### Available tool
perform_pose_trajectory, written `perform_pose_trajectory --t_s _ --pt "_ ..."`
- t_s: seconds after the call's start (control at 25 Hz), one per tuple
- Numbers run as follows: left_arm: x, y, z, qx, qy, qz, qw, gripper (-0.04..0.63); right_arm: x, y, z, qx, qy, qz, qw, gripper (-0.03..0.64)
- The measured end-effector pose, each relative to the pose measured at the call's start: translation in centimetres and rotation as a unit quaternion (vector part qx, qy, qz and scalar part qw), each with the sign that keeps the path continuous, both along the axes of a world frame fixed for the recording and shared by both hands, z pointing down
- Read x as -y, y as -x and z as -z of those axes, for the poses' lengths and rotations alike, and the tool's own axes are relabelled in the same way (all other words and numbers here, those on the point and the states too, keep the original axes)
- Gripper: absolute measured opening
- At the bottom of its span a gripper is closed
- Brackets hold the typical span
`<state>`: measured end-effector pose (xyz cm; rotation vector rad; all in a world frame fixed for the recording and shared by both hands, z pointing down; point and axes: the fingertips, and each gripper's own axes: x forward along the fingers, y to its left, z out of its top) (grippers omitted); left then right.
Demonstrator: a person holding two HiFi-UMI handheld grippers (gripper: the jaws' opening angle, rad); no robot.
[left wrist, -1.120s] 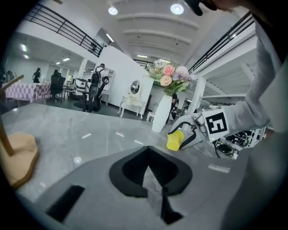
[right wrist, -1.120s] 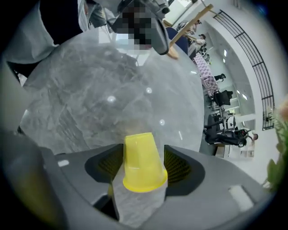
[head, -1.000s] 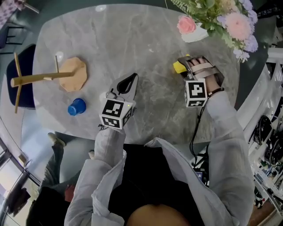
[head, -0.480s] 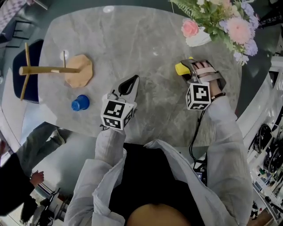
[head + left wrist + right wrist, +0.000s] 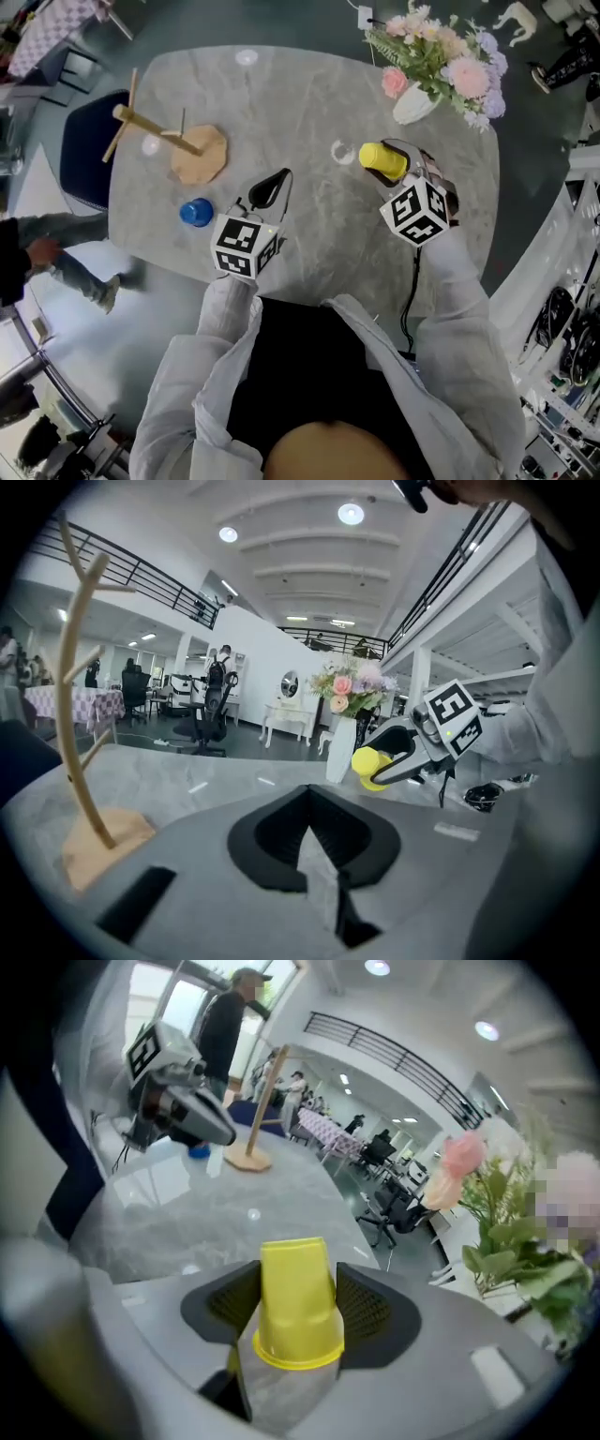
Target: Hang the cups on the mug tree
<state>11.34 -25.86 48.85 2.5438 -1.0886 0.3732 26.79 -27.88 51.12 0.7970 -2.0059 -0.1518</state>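
My right gripper [image 5: 392, 161] is shut on a yellow cup [image 5: 382, 159], held above the grey marble table [image 5: 309, 103] at its right side. In the right gripper view the yellow cup [image 5: 298, 1302] sits between the black pads with its rim toward the camera. The wooden mug tree [image 5: 164, 136] stands at the table's left on a flat base. A blue cup [image 5: 196, 212] sits upside down in front of it. My left gripper [image 5: 278, 178] hovers mid-table, its tips meeting with nothing held. In the left gripper view the mug tree [image 5: 75, 696] rises at the left.
A white vase of pink and purple flowers [image 5: 417, 98] stands at the back right, close behind the yellow cup. A dark chair [image 5: 84, 150] is beyond the table's left edge. A person [image 5: 37, 258] stands by the near left edge.
My right gripper has lifted the yellow cup off the table and rolled it. My left gripper has also risen. A person has walked in at the left.
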Motion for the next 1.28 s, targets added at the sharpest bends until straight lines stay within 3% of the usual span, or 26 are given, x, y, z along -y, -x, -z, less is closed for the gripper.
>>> perform_pose_trajectory --t_s 0.08,0.24,0.6,0.72,0.88,1.08,1.28 --pt "-0.5 1.0 1.4 -0.004 -0.009 0.008 0.9999 0.002 -0.2 1.0 1.7 0.081 0.008 -0.042 0.996 0.264" --pt "-2.2 3.6 3.3 -0.007 -0.02 0.03 0.9993 0.002 -1.3 3.4 4.8 0.228 0.018 -0.097 0.969 0.262" --pt "-4.5 11.0 4.7 0.009 -0.031 0.099 0.9946 0.003 -1.5 12.0 10.0 0.408 0.054 -0.082 0.908 0.262" --pt "-4.4 13.6 4.9 0.012 -0.032 0.113 0.9929 0.002 -1.0 15.2 11.7 0.455 0.069 -0.074 0.885 0.262" --pt "-4.2 16.6 5.8 0.016 -0.04 0.117 0.9922 0.002 0.4 18.6 13.8 0.487 0.074 -0.071 0.868 0.262" --pt "-3.8 20.7 6.8 0.017 -0.05 0.127 0.9905 0.002 3.0 22.7 16.5 0.541 0.073 -0.073 0.834 0.262" --pt "-3.5 25.2 6.8 0.017 -0.05 0.148 0.9876 0.002 5.4 26.9 18.3 0.565 0.054 -0.068 0.821 0.262"
